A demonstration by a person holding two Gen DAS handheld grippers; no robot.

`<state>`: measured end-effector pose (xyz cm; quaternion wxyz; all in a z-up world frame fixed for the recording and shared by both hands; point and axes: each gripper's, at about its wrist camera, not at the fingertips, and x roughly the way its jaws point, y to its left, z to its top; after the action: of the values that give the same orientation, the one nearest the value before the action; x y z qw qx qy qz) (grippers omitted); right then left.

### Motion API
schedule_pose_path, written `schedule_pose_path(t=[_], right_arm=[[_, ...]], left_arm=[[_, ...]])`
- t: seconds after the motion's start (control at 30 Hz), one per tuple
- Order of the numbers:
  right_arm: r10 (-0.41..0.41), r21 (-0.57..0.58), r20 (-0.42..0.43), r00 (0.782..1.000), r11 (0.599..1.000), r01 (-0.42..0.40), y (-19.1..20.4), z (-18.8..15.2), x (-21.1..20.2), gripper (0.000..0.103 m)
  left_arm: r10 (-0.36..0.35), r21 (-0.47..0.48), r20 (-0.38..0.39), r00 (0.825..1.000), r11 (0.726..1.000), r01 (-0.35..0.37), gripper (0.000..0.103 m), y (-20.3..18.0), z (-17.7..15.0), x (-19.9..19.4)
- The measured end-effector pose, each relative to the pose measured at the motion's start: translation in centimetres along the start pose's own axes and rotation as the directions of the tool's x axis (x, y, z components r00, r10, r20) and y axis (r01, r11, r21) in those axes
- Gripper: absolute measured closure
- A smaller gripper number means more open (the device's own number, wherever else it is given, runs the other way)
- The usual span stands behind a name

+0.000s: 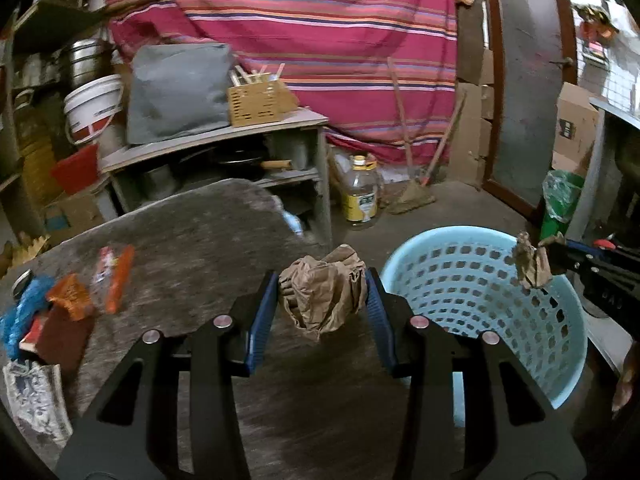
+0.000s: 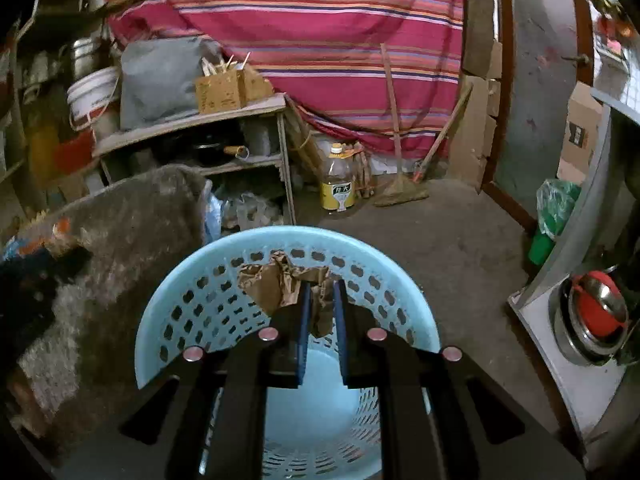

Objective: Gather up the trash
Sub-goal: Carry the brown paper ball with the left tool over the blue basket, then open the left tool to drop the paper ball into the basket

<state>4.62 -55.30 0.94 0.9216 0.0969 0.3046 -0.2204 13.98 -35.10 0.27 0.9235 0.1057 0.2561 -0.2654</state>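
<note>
My left gripper (image 1: 322,286) is shut on a crumpled brown paper bag (image 1: 320,294), held above the grey table's right edge (image 1: 240,208), just left of the light blue perforated basket (image 1: 460,276). My right gripper (image 2: 320,292) is shut on a flat scrap of brown paper (image 2: 276,284) and holds it over the basket's opening (image 2: 192,280). From the left wrist view the right gripper (image 1: 554,258) and its scrap (image 1: 530,260) hang above the basket's right rim. Orange wrappers (image 1: 114,280) and blue plastic (image 1: 24,312) lie on the table at the left.
A low shelf (image 1: 224,144) with a grey bag and a wooden box stands behind the table. An oil bottle (image 1: 360,190) and a broom (image 1: 412,192) are on the floor by the striped cloth. A green bag (image 1: 560,196) and a metal cabinet (image 2: 568,320) are at the right.
</note>
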Motion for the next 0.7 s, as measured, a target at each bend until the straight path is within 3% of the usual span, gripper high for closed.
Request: schedule_pose_path(t=[0.37,0.43,0.5,0.7], right_arm=[[0.002,0.062,0.007,1.0,0.998,-0.003,-1.4,0.5,0.6,0.091],[0.001,0.076,0.01,1.0,0.997,-0.001,-1.7,0.6,0.5,0.091],[0.001,0.08,0.008,1.0,0.997,-0.001,-1.7,0.6,0.5,0.091],[0.004,0.069,-0.01,1.0,0.998,-0.003,-1.4,0.5,0.8,0.091]], left_arm=[[-0.107,0.017,-0.03,0.994,0.994,0.107,0.058,-4.1,1.9,3.4],[-0.111,0.023,-0.024,0.994,0.993,0.112,0.051,-4.5,2.1,3.4],[-0.091,0.033,0.0,0.996,0.995,0.091,0.031,-4.4,2.2,2.8],[-0.037,0.01,0.028,0.999,0.999,0.036,0.015,-1.7,2.3,0.9]])
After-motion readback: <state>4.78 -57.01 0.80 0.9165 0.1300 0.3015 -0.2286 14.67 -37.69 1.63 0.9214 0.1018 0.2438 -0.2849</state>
